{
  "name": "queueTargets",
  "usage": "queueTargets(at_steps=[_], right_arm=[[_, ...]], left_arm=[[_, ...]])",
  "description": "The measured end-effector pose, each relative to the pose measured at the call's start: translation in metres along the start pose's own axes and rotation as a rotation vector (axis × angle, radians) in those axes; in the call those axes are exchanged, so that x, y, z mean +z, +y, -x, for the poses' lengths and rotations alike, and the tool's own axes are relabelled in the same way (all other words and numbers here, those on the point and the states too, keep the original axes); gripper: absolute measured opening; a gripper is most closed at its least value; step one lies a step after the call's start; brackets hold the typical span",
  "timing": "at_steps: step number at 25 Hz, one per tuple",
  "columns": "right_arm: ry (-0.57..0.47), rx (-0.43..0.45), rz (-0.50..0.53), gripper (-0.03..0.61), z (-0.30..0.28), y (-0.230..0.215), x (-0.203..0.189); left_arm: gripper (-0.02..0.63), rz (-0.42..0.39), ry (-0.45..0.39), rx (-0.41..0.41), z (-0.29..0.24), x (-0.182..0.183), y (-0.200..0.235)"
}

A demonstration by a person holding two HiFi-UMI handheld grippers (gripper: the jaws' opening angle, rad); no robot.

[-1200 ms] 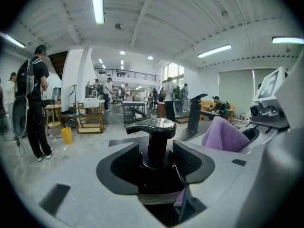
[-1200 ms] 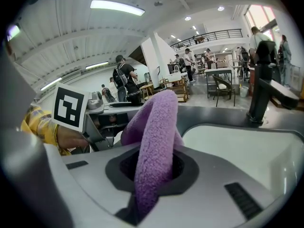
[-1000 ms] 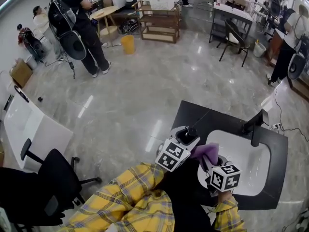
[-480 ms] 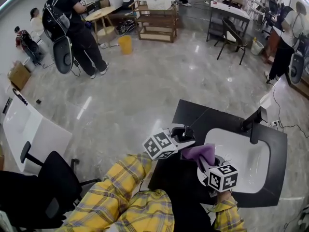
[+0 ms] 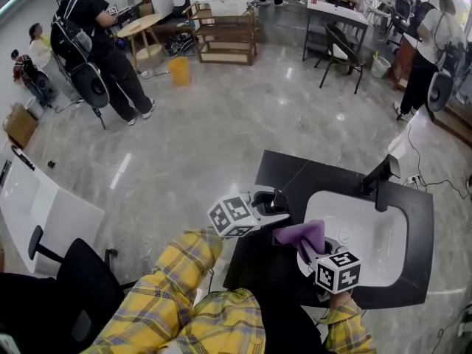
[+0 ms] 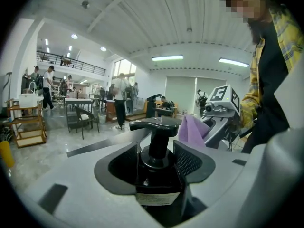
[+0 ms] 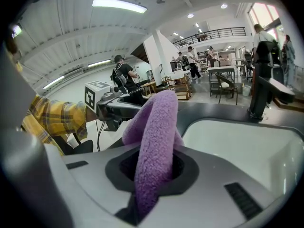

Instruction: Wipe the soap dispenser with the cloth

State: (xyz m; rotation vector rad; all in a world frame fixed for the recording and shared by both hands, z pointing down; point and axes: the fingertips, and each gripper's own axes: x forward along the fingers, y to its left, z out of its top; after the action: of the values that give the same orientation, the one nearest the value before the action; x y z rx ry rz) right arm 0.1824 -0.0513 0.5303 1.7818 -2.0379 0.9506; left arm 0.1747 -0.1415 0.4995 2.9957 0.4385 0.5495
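Left claw (image 6: 158, 156), clamped on the soap dispenser (image 6: 156, 126), has turned it near the worktop's (image 5: 295, 175) left edge. That likely offers a fresh side to the purple cloth (image 7: 159, 122) pinched in the right claw (image 7: 152, 167).

Yellow plaid sleeves (image 5: 181, 271), dark vest (image 5: 276, 297). Pale grey shells on left claw (image 5: 274, 202) and right claw (image 5: 313, 246), each bearing a white cube (image 5: 230, 216) (black square markers).

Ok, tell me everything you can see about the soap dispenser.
The soap dispenser is a dark, glossy bottle with a black pump head on top and a pale label low on its front. It sits between the left gripper's jaws, whose ribbed pads press its sides. It is at the left edge of the black counter; the purple cloth is close beside it.
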Motion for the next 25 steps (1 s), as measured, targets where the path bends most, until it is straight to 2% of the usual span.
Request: queueTargets(at_steps=[2,5,7,15,19,25], right_arm=[[-0.003,-0.004,-0.006,0.037,0.001,0.0,0.0],[-0.008,-0.005,-0.021,0.037,0.0,-0.003,-0.001],[-0.01,-0.004,-0.029,0.037,-0.002,-0.005,-0.001],[-0.01,-0.002,-0.019,0.037,-0.005,-0.005,0.006],[0.0,-0.004,0.004,0.037,-0.008,-0.005,0.006],[0.005,0.003,0.009,0.037,-0.014,-0.008,0.01]], left_arm=[[0.23,0.054,-0.042,0.052,0.004,0.002,0.003],[0.264,0.148,-0.118,0.194,0.013,0.0,0.009],[0.268,0.197,-0.139,0.281,0.015,-0.003,0.008],[0.27,0.223,-0.1,0.559,0.012,0.0,0.011],[0.27,0.219,-0.032,0.621,0.004,-0.006,0.009],[0.261,0.254,-0.009,0.693,0.0,-0.011,0.014]])
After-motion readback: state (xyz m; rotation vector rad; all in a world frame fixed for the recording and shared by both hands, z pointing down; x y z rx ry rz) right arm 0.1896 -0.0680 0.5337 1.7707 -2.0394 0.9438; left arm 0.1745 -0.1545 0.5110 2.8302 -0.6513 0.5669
